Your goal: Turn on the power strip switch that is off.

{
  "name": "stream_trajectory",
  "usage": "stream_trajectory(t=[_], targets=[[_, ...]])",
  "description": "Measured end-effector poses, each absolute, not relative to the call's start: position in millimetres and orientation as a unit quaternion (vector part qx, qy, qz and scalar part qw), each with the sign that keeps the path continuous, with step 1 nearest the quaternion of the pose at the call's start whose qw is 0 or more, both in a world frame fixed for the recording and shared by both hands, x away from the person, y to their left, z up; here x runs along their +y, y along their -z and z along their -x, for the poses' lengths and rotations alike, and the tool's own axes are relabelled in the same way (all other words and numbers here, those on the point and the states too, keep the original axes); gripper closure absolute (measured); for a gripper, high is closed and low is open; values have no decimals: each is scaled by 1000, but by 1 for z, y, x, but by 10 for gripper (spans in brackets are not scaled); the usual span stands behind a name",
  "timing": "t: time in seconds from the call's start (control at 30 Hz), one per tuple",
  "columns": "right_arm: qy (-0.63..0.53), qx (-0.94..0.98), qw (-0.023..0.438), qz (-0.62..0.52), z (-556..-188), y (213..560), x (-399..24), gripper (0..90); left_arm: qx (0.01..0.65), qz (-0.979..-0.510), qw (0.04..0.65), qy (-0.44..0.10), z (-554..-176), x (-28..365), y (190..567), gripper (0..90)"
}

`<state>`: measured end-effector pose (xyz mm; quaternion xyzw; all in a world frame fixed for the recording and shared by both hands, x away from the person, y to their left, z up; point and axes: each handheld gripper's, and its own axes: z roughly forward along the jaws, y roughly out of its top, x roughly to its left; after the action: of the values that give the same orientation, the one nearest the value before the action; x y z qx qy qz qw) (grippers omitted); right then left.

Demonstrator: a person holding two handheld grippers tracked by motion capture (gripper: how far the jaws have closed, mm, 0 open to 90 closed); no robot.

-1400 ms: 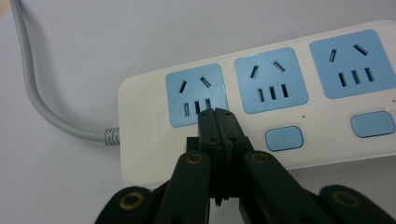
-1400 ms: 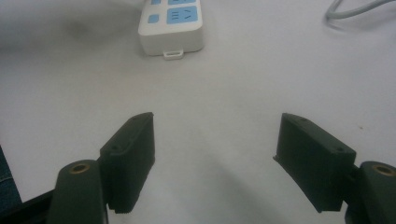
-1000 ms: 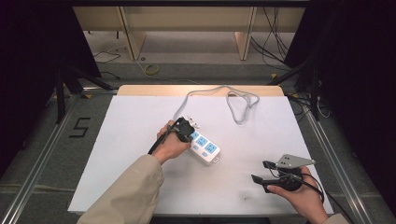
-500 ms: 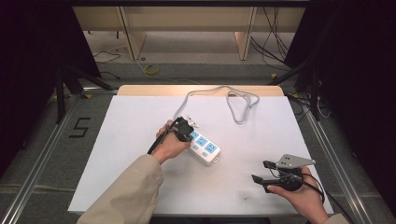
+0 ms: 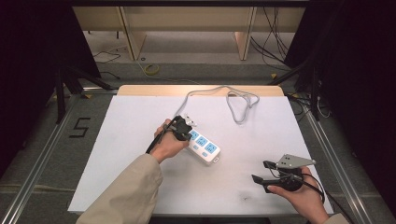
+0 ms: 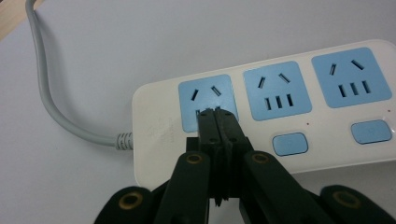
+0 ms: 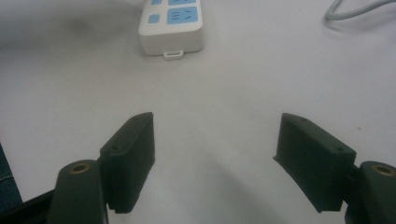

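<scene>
Left gripper, jaws closed, presses the power strip; right gripper rests wide.

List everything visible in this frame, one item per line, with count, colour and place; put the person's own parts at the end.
power strip: 1, white with three blue sockets and blue switches, middle of the table
power strip cable: 1, grey, runs from the strip to the far edge and loops at far right
table: 1, white top with a wooden far edge
number 5 marking: 1, black, on the floor left of the table
yellow cable coil: 1, on the floor beyond the table
left gripper: 1, black, jaws shut, tips at the socket nearest the cable
right gripper: 1, black with a grey plate, jaws open above bare table, near right
left hand: 1, beige sleeve
right hand: 1, bottom right
</scene>
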<state>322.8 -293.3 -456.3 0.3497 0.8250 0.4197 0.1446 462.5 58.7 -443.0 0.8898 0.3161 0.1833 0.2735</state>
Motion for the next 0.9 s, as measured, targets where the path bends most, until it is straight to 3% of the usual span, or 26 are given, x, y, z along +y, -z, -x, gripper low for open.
stream_trajectory(t=[0.33,0.37,0.9], targets=[[-420,825,145,-349,-323,456,-294,284,323,-879,294,-188,-460,63,437,890],[-420,825,145,-349,-323,456,-293,284,321,-880,293,-189,-460,64,436,842],[-420,825,143,-351,-322,456,-294,284,315,-869,322,-202,-455,68,429,734]])
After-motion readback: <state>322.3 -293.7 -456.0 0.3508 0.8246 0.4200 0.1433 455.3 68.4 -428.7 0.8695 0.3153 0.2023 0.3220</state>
